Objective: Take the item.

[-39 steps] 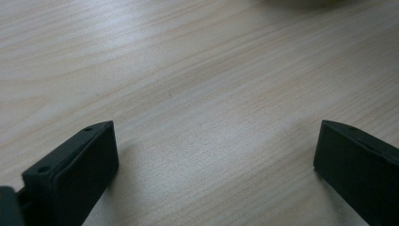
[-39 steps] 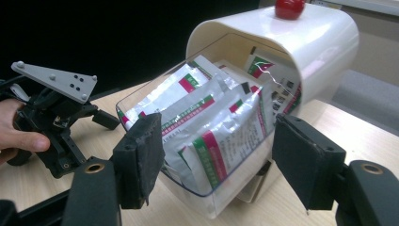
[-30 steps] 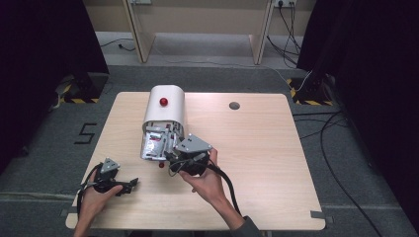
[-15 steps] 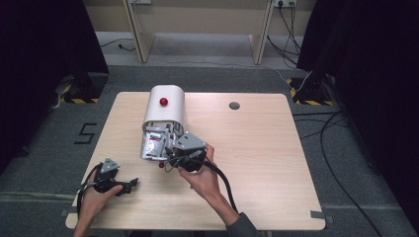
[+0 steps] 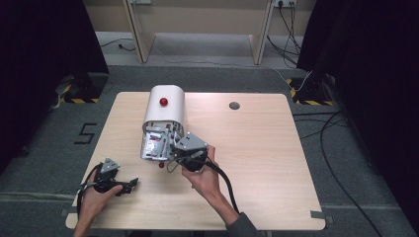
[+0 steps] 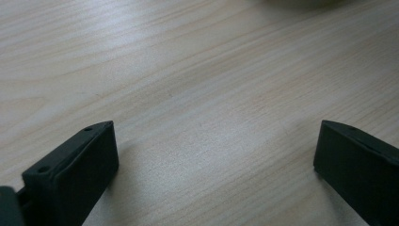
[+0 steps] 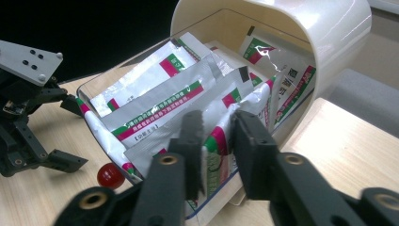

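1. The light wooden table point(image 5: 257, 148) fills the centre of the high view.
2. The cream round-topped plastic box point(image 5: 164, 109), upper left of the table, holds silver foil sachets point(image 7: 160, 101).
3. The right hand-held gripper point(image 7: 217, 141) is clamped on one green-and-red printed sachet point(image 7: 215, 157) at the box mouth.
4. The left hand-held gripper point(image 6: 214, 155) rests lower left, jaws wide apart over bare wood.
5. A small red ball point(image 7: 108, 175) lies beside the box.

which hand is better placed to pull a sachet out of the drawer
Right. The right tool is already shut on a sachet in the clear drawer, while the left tool rests open on the table.
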The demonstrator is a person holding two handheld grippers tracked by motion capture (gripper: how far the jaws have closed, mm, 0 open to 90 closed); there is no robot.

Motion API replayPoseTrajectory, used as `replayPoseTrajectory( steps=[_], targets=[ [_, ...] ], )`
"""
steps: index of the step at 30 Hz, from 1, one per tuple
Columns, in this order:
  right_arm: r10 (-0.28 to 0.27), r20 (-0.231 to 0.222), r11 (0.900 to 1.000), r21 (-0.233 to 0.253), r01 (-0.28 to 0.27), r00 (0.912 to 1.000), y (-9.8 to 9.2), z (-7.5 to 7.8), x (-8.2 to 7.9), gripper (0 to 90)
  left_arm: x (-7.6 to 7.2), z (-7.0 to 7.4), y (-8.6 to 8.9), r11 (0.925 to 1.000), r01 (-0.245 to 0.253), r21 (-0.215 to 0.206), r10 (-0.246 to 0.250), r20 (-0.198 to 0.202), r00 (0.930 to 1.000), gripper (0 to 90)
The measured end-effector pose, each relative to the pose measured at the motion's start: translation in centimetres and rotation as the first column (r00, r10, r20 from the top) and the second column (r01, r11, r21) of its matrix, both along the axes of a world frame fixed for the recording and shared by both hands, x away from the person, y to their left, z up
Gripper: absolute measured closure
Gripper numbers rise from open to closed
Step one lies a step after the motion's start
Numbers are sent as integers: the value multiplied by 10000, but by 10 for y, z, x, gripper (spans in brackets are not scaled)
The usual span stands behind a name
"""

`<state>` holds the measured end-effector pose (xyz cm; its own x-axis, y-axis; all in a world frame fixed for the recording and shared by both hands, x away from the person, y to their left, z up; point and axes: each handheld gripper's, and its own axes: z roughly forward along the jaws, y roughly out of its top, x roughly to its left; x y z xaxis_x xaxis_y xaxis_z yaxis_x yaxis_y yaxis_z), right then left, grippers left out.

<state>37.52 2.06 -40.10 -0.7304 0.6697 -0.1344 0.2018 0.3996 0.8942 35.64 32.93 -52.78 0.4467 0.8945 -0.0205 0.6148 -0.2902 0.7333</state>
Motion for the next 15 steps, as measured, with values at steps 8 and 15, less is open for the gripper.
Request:
replayPoseTrajectory(
  steps=[8, 15],
  targets=[
    [240, 329, 9993, 290, -250, 9992, -6, 3, -3, 833, 0, 0, 0, 10000, -1, -1, 1, -1, 10000, 0],
    [498, 669, 9962, 676, -544, 9965, -13, 19, -11, 840, 0, 0, 0, 10000, -1, 1, 1, -3, 10000, 0]
  ],
)
